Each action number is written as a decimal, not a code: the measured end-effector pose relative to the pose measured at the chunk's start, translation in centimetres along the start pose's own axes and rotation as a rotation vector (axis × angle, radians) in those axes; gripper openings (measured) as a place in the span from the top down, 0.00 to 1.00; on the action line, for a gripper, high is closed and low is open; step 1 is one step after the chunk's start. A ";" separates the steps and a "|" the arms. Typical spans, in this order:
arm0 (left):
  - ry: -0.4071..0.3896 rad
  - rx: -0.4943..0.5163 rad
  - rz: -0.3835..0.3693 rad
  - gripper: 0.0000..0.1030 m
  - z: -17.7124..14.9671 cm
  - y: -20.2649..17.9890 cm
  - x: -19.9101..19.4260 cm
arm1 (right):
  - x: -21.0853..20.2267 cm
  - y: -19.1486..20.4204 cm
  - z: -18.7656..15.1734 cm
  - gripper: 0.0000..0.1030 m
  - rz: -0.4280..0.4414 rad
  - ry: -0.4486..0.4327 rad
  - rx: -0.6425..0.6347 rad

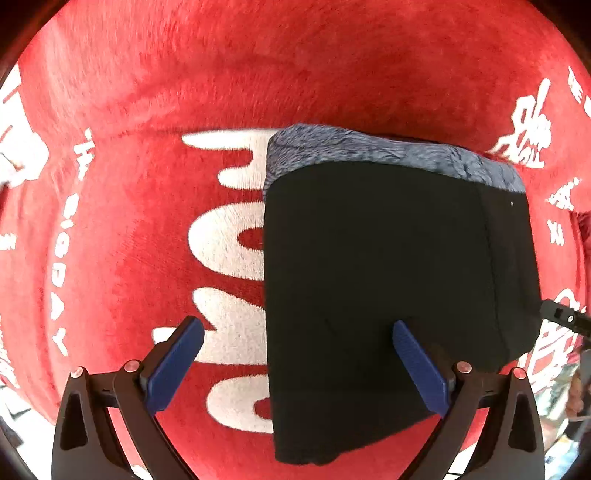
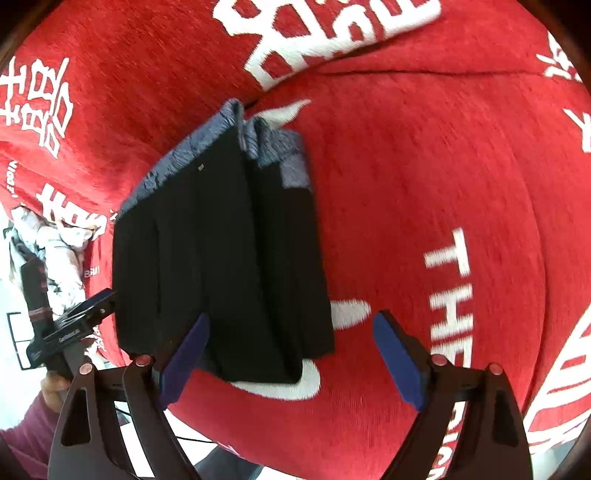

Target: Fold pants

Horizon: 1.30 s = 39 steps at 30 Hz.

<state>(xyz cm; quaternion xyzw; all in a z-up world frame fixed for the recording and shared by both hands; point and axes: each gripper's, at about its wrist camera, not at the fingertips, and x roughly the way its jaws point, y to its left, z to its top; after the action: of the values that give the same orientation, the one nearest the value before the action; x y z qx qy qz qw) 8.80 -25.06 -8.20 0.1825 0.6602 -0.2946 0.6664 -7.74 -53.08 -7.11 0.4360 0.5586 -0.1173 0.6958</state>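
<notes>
Nearest the left wrist lens, the left claw [image 1: 297, 365] is standing wide open, gripping nothing. Its blue pads [image 1: 173, 363] are spread apart, the right one hanging over the near part of the folded pants [image 1: 388, 277] and the left one over the red blanket [image 1: 129, 206]; whether that pad is touching the cloth is hard to tell from this angle.

In the right wrist view the right claw [image 2: 291, 360] is likewise gaping open and empty, its left pad [image 2: 184, 363] sitting over the near edge of the pants [image 2: 221, 266] and its right pad over bare red blanket [image 2: 424, 166].

The pants are lying folded into a compact black stack on the blanket, which is carrying large white lettering and characters. The stack is covering part of that white lettering. A grey-blue fuzzy lining [image 1: 369, 147] is showing along the far edge of the stack, and in the right wrist view layered folds are visible with the same lining [image 2: 273, 147] peeking out at the far end.

At the left edge of the right wrist view, the other claw is appearing just beside the stack's near left corner.

Beyond the stack, the blanket is running on toward a raised fold bearing more white characters [image 2: 325, 33].
</notes>
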 end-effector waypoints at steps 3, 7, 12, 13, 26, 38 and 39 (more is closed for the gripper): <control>0.006 -0.013 -0.060 0.00 0.8 0.7 0.4 | 0.5 -0.1 0.8 0.11 0.026 0.016 -0.015; -0.035 0.020 -0.129 0.00 1.7 0.9 0.4 | 1.8 -0.5 2.6 0.10 0.078 0.057 -0.016; -0.011 0.013 -0.213 0.00 2.3 0.8 2.2 | 3.6 -1.3 4.4 0.10 0.179 0.092 -0.014; -0.012 0.020 -0.223 0.00 2.4 0.6 2.4 | 3.9 -1.2 4.6 0.10 0.202 0.098 -0.020; -0.061 0.024 -0.258 0.16 2.3 -2.1 2.7 | 4.2 -2.7 5.7 0.42 0.250 0.124 0.027; -0.115 0.065 -0.267 0.31 -0.6 -1.6 -2.7 | 0.6 -3.0 3.1 0.51 0.377 0.100 0.065; -0.116 0.068 -0.263 0.31 -1.0 -1.6 -3.1 | 0.4 -2.7 2.5 0.51 0.382 0.107 0.059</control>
<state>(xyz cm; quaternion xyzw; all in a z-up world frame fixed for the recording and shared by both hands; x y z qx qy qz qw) 7.18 -25.15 -4.97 0.0994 0.6283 -0.4116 0.6526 -7.66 -56.43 -8.82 0.5598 0.4982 0.0238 0.6617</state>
